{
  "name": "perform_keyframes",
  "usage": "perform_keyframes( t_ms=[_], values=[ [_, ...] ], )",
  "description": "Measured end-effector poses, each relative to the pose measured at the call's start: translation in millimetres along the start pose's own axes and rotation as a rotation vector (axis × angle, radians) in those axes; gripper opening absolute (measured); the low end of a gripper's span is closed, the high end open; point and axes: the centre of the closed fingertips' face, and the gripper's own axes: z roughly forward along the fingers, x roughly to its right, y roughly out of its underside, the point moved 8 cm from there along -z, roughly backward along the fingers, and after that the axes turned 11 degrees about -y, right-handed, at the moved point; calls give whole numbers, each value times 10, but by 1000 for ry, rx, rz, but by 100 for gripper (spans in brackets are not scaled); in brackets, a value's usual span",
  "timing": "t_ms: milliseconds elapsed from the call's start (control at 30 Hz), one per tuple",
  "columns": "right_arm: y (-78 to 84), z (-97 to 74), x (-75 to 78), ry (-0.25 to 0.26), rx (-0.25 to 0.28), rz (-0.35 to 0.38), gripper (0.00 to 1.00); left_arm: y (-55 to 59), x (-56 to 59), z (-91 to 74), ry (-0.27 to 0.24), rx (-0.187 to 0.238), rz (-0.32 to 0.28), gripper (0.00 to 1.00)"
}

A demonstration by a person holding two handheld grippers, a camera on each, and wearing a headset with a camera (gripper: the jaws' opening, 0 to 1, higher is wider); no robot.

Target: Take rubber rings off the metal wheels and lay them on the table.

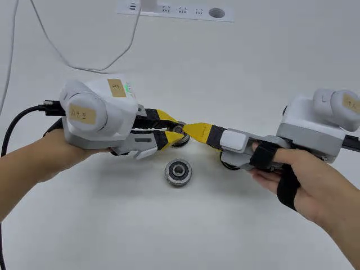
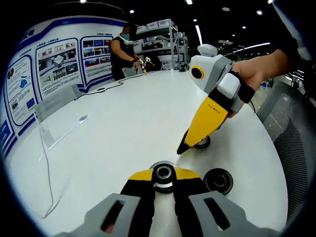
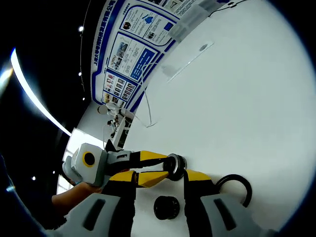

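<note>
Left claw (image 2: 164,176) is clamped on a wheel (image 1: 181,141) at mid-frame. Right claw (image 1: 192,130) is apart, tips at the wheel's rim. Second wheel (image 1: 178,172) sits just below on the tabletop (image 1: 169,225). One loose ring (image 3: 234,177) lies lower right. Ring likely soft, stretchy, grippy: pinch the outer edge and peel. Wheel likely heavy, stiff.

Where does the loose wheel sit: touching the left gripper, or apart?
Apart. The head view shows bare table between the loose wheel and the left gripper, whose fingers clamp another wheel.
</note>
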Motion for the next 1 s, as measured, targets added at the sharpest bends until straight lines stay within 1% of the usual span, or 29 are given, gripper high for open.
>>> perform_keyframes(
  t_ms=[100, 233, 367, 467, 533, 800, 1000],
  values=[
    [-6, 36, -2, 5, 2, -6, 46, 2, -3, -1, 3, 3, 5, 13],
    [-17, 70, 4, -3, 9, 6, 48, 6, -9, 2, 10, 8, 11, 13],
    [-33, 109, 26, 2, 18, 21, 49, 11, -18, 8, 16, 10, 12, 13],
    [-32, 135, 36, 1, 12, 26, 50, 13, -23, 13, 18, 10, 17, 13],
    [-43, 153, 71, 3, 5, 29, 50, 12, -24, 16, 20, 11, 21, 13],
    [-42, 197, 81, 0, -11, 45, 50, 13, -29, 24, 24, 13, 27, 13],
    [-40, 194, 82, 6, -19, 44, 49, 12, -29, 29, 24, 13, 30, 13]
  ],
)
